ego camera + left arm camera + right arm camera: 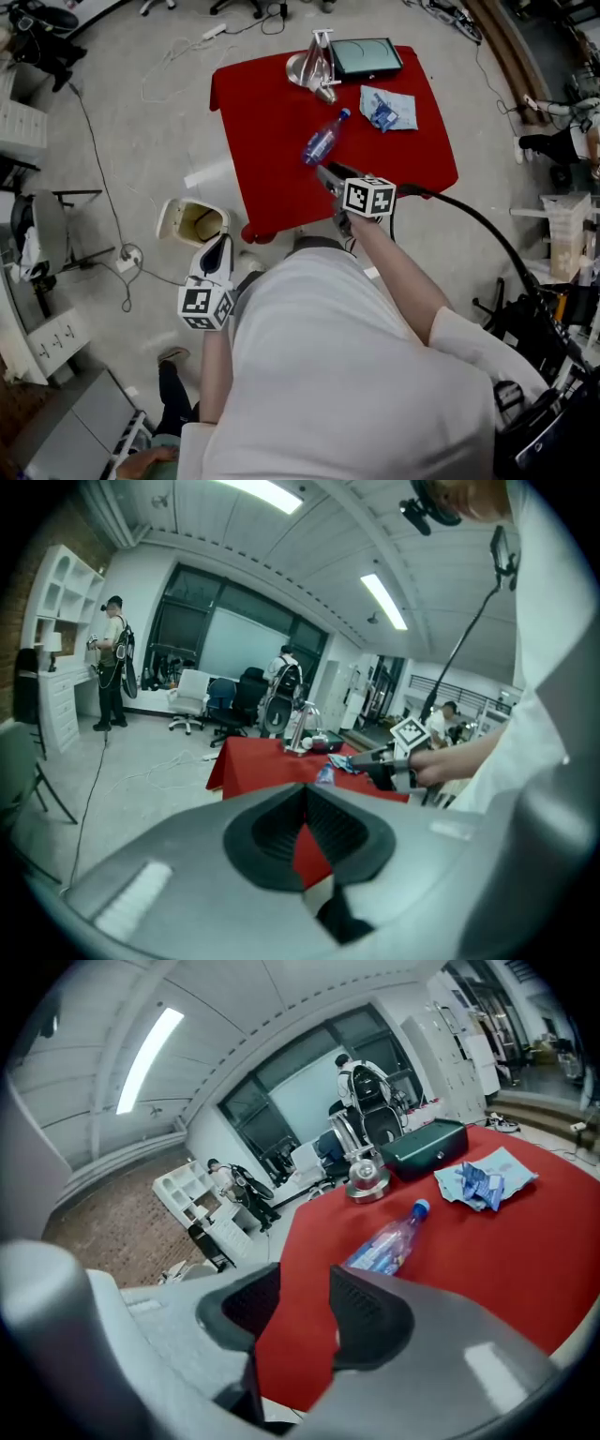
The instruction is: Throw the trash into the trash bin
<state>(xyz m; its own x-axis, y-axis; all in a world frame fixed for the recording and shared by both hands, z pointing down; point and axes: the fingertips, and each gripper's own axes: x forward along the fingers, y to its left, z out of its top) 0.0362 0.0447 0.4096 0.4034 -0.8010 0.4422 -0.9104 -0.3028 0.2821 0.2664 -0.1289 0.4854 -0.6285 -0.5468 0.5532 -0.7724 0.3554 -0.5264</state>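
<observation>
A clear plastic bottle (322, 142) with a blue cap lies on the red table (272, 192). A crumpled blue-and-white wrapper (386, 110) lies farther back on the right. My right gripper (326, 174) hovers over the table's near part, just short of the bottle (384, 1246). Its jaws (305, 1283) are open with only red cloth showing between them. The cream trash bin (187, 206) stands open on the floor left of the table. My left gripper (220, 247) hangs just beside the bin on the near side, with its jaws (305, 794) shut and empty.
A metal bowl with a stand (314, 67) and a dark green case (366, 58) sit at the table's far edge. Cables (127, 258) trail over the floor on the left. Shelving and gear crowd the right side. People stand far off in the room.
</observation>
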